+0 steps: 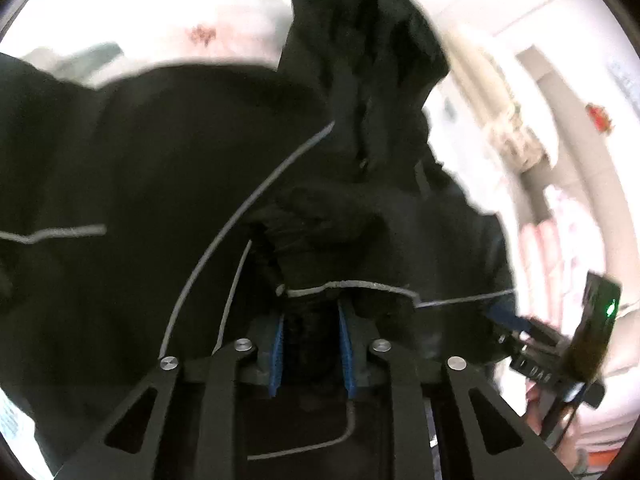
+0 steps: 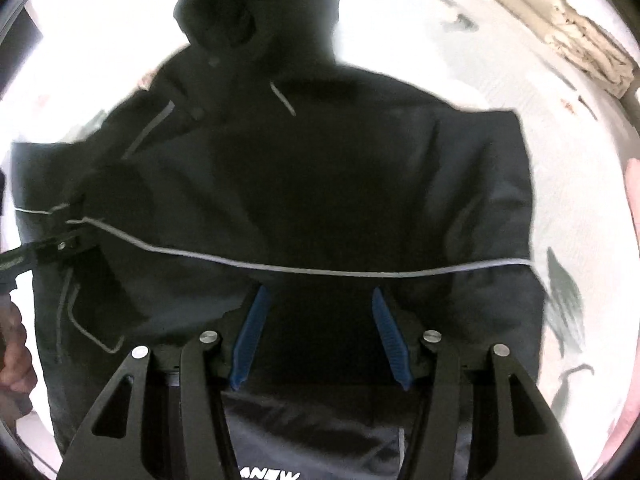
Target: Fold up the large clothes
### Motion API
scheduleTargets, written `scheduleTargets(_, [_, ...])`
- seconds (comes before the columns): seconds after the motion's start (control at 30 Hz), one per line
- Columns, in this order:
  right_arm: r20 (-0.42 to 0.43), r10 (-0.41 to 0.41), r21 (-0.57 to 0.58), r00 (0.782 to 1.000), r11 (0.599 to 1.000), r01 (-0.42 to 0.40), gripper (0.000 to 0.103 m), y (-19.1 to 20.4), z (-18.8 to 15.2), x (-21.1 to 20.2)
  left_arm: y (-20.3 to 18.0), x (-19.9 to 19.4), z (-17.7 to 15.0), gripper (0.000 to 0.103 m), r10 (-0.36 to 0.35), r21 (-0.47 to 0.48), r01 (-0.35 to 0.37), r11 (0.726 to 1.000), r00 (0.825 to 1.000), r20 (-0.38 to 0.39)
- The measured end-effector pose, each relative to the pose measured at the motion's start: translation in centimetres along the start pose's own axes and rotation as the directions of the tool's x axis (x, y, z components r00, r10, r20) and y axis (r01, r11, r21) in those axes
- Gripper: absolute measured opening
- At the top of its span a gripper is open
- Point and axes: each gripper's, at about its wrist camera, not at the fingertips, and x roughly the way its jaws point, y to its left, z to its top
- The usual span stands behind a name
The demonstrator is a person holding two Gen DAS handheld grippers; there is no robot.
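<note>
A large black hooded jacket (image 2: 320, 184) with thin grey piping lies spread on a white patterned sheet (image 2: 500, 60), hood (image 2: 260, 12) at the far end. My left gripper (image 1: 312, 312) is shut on a bunched fold of the jacket (image 1: 320, 232) at its piped edge. It also shows at the left of the right wrist view (image 2: 60, 246), clamped on the jacket's edge. My right gripper (image 2: 318, 300) is open, its blue pads (image 2: 252, 332) spread over the jacket's piped hem. It shows at the right of the left wrist view (image 1: 520, 326).
A folded beige cloth (image 2: 568, 36) lies at the far right of the sheet. Grey bird prints (image 2: 564, 304) mark the sheet to the right of the jacket. A hand (image 2: 16, 360) holds the left gripper's handle.
</note>
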Motion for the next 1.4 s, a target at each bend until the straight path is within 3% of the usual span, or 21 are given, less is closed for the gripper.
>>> scheduleTargets(0.2, [0.091,-0.001,0.030,0.996,1.000,-0.001,0.060,0.1,0.3,-5.2,2.1,-6.9,1.3,0.022,0.049,-0.060,-0.041,0.997,0.988,0.150])
scheduleTargets(0.3, [0.106,-0.021,0.044,0.994,0.999,0.017,0.060,0.9,1.2,-5.1,5.4,-7.1,0.8,0.023,0.099,-0.104,-0.087,0.991,0.988,0.122])
scheduleTargets(0.37, [0.069,-0.040,0.057,0.997,0.998,0.036,0.060,1.4,1.9,-3.4,7.0,-5.1,0.2,0.023,0.140,-0.102,-0.135,0.986,0.989,0.045])
scheduleTargets(0.4, [0.050,-0.051,0.062,0.997,0.997,0.048,0.060,1.8,2.1,-1.8,7.4,-3.7,-0.4,0.024,0.184,-0.081,-0.184,0.980,0.983,-0.004])
scheduleTargets(0.47, [-0.018,-0.094,0.077,0.995,0.993,0.095,0.060,1.6,2.2,1.6,7.2,-2.3,-1.2,0.030,0.236,-0.032,-0.237,0.971,0.971,-0.030])
scheduleTargets(0.53, [-0.096,-0.090,0.099,0.991,0.990,0.100,0.062,1.3,1.8,4.9,6.9,-2.3,-1.5,0.032,0.253,-0.012,-0.253,0.967,0.967,-0.012])
scheduleTargets(0.7, [-0.101,-0.099,0.096,0.990,0.989,0.109,0.061,1.5,2.3,4.5,6.4,-5.1,-1.5,0.047,0.309,-0.011,-0.308,0.951,0.951,0.025])
scheduleTargets(0.8, [-0.103,-0.064,0.134,0.993,0.988,0.077,0.061,1.2,3.3,2.4,4.9,-8.4,-1.0,0.051,0.377,0.009,-0.380,0.925,0.921,0.099])
scheduleTargets(0.9, [-0.024,-0.045,0.108,0.999,0.993,0.048,0.061,2.6,4.8,-0.6,3.5,-9.8,-0.2,0.058,0.293,0.047,-0.301,0.953,0.947,0.130])
scheduleTargets(1.03, [0.012,-0.025,0.042,1.000,0.999,0.025,0.061,5.8,7.2,-0.6,0.9,-5.2,0.7,0.058,0.173,0.101,-0.179,0.979,0.983,0.064])
scheduleTargets(1.1, [0.000,-0.026,0.029,1.000,0.999,0.026,0.061,6.9,7.9,1.0,1.4,-1.5,0.8,0.058,0.168,0.085,-0.167,0.982,0.986,-0.006])
scheduleTargets(1.17, [-0.044,-0.035,0.022,0.998,0.999,0.036,0.061,7.1,7.4,3.2,2.9,1.4,0.5,0.055,0.211,0.074,-0.206,0.976,0.975,-0.069])
scheduleTargets(1.23, [-0.118,-0.061,0.016,0.991,0.998,0.063,0.060,6.7,6.9,5.8,4.8,1.4,0.7,0.057,0.135,-0.007,-0.136,0.991,0.990,-0.049])
scheduleTargets(1.3, [-0.117,-0.071,0.023,0.991,0.997,0.074,0.061,6.5,6.9,5.9,5.7,1.0,1.1,0.055,0.089,-0.056,-0.092,0.994,0.995,-0.055])
scheduleTargets(1.37, [-0.137,-0.080,0.024,0.987,0.996,0.084,0.062,6.6,7.1,5.7,6.2,0.6,1.2,0.040,0.095,-0.064,-0.099,0.993,0.994,-0.056])
scheduleTargets(1.4, [-0.140,-0.083,0.025,0.987,0.996,0.087,0.062,6.7,7.1,5.7,6.1,0.4,1.2,0.039,0.097,-0.065,-0.100,0.993,0.994,-0.052])
